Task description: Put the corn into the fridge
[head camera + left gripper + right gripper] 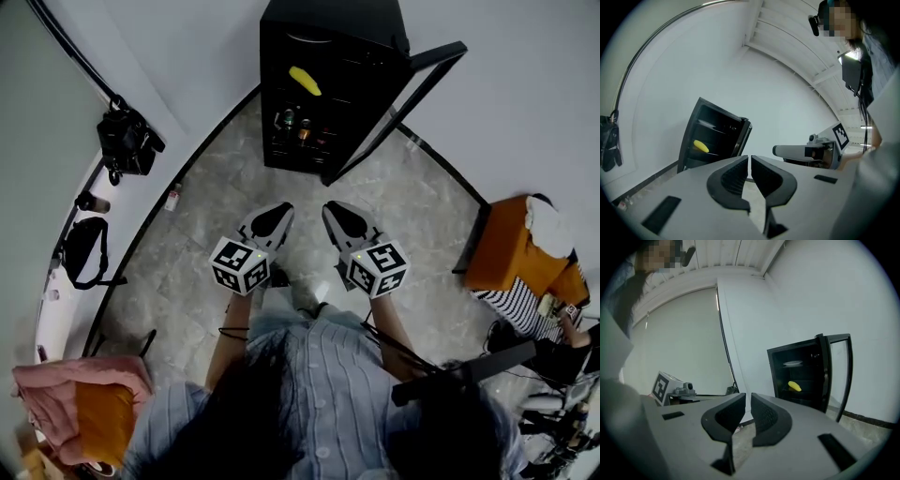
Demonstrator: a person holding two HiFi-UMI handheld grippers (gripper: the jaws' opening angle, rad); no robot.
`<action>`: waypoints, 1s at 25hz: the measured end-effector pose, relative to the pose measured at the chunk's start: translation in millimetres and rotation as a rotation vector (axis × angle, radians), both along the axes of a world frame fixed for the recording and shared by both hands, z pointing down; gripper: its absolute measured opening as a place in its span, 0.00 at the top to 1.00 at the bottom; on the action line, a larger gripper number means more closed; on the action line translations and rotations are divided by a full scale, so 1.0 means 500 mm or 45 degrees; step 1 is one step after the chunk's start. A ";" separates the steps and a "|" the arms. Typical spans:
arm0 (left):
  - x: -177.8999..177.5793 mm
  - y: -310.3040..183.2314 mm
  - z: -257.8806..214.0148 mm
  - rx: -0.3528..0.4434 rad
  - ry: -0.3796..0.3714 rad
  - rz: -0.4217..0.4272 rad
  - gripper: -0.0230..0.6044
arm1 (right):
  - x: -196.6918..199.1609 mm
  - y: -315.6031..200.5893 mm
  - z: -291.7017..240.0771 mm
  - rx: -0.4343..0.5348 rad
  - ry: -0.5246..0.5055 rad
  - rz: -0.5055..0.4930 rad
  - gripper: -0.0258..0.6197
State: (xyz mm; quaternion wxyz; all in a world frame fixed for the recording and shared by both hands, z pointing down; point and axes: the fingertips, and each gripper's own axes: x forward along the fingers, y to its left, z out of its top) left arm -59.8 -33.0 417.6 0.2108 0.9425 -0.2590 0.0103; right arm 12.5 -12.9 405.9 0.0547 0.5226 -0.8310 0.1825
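We see the fridge (333, 23), a small black cabinet, standing against the white wall with its glass door (398, 108) swung wide open at its right side in the head view. The corn (305, 81) lies on a shelf inside the fridge, yellow against the dark interior. It is below a shelf that carries a white plate (793, 363) and above a shelf with a few bottles (292, 122). Both of our grippers hang side by side in front of the fridge, well apart from it and pointing toward its open front. The left gripper (275, 217) has its jaws drawn together to a thin slit, with nothing between them. The right gripper (343, 217) is the same: its jaws are all but closed and they hold nothing. To the left of the fridge a black bag (127, 141) hangs on the wall, and well to the right of the fridge stands an orange chair (506, 248).
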 end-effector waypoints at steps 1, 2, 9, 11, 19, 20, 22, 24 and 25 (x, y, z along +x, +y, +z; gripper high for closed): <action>0.001 0.004 -0.004 0.002 0.006 -0.018 0.95 | 0.004 0.006 -0.002 0.000 -0.006 -0.011 0.89; 0.003 0.010 -0.009 0.002 0.012 -0.034 0.95 | 0.007 0.013 -0.004 0.000 -0.011 -0.019 0.89; 0.042 0.087 -0.030 0.008 0.003 -0.061 0.95 | 0.042 0.096 -0.025 0.003 -0.028 -0.078 0.89; 0.055 0.114 -0.034 0.006 -0.004 -0.072 0.95 | 0.055 0.125 -0.027 0.006 -0.027 -0.097 0.89; 0.106 0.229 -0.037 -0.002 -0.049 -0.102 0.95 | 0.105 0.248 -0.007 -0.015 -0.027 -0.161 0.89; 0.109 0.244 -0.038 -0.003 -0.051 -0.110 0.95 | 0.108 0.263 -0.005 -0.015 -0.031 -0.173 0.89; 0.118 0.267 -0.040 -0.002 -0.051 -0.127 0.95 | 0.114 0.286 -0.007 -0.011 -0.036 -0.198 0.89; 0.127 0.282 -0.045 0.003 -0.050 -0.146 0.95 | 0.122 0.301 -0.013 0.000 -0.030 -0.223 0.89; 0.132 0.289 -0.048 0.006 -0.051 -0.155 0.95 | 0.126 0.307 -0.015 0.005 -0.024 -0.235 0.90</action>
